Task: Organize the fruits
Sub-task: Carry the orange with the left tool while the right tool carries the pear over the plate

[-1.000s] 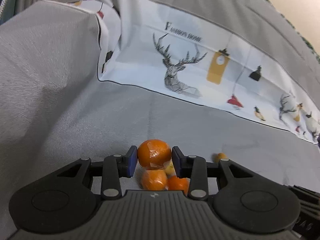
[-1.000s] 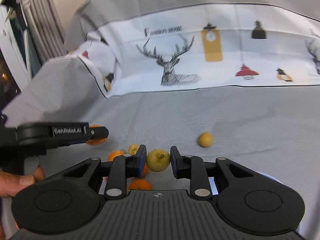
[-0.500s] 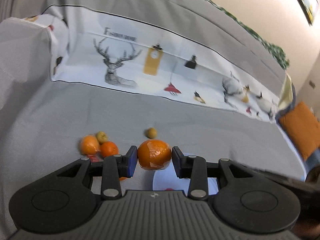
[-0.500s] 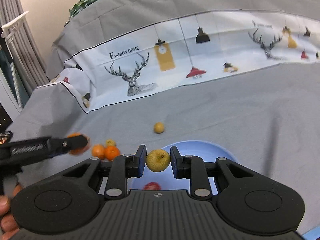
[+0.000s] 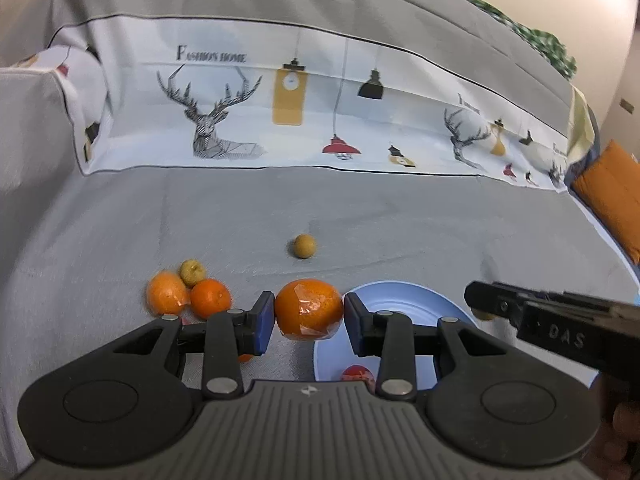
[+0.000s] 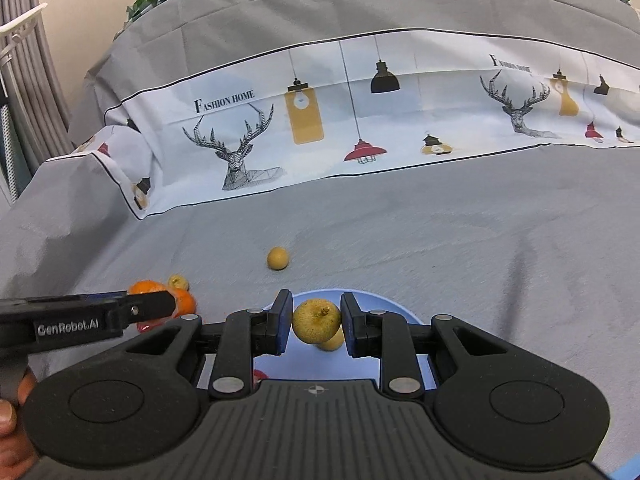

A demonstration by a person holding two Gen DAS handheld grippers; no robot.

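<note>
Glossy round orange [image 5: 308,309] pinched in left claw [image 5: 308,316], matte yellow apple [image 6: 316,320] pinched in right claw [image 6: 316,322], smooth blue plate [image 5: 404,300] below.

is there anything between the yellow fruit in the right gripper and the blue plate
Nothing visible blocks it. The yellow fruit hangs in the right gripper over the blue plate, which already holds another yellow fruit just beneath.

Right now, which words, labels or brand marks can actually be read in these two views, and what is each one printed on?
"FASHION HOME" on the white printed cloth, above the deer drawing.
The same heading further right on that cloth: too small to read.
"GenRobot.AI" on the side of the left gripper, seen from the right wrist.
"DAS" on the side of the right gripper, seen from the left wrist; any other letters there are not legible.
No labels readable on the fruit or the blue plate.
</note>
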